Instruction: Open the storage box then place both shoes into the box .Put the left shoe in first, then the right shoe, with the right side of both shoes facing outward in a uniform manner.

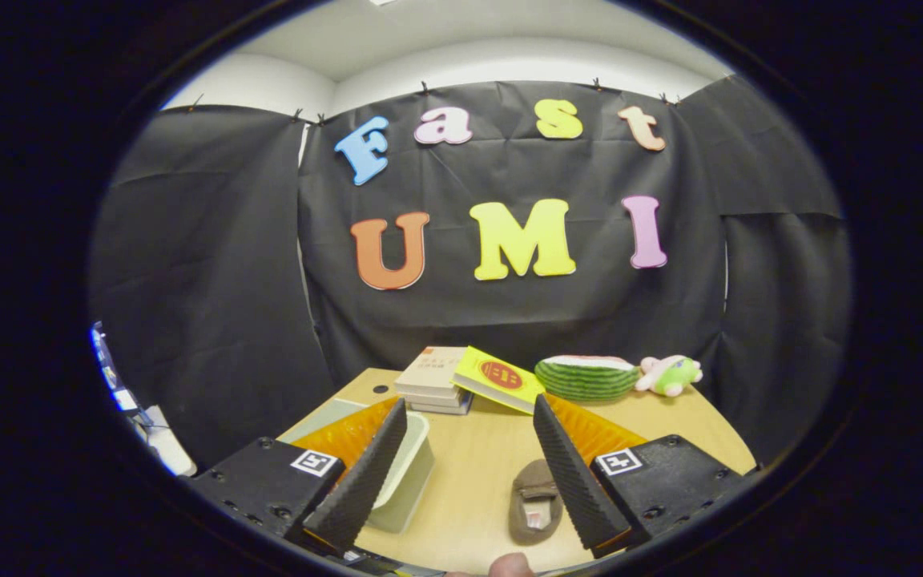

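Light wood table (477, 473) with a rounded far edge, black cloth walls close behind and on both sides, white wall and ceiling above the cloth. Hand-held gripper (469, 421) held above the table, fingers spread wide apart, gripping nothing. Pale storage box (407, 474) sits on the table just beside the left finger, partly hidden by it; cannot tell whether it has a lid. One brown shoe (532, 501) lies on the table between the fingers, close against the right finger. Beyond the fingers at the far edge: a stack of books (433, 378), a yellow book (500, 378) leaning on the stack, a watermelon-slice toy (587, 377), a small green-pink plush (670, 374).
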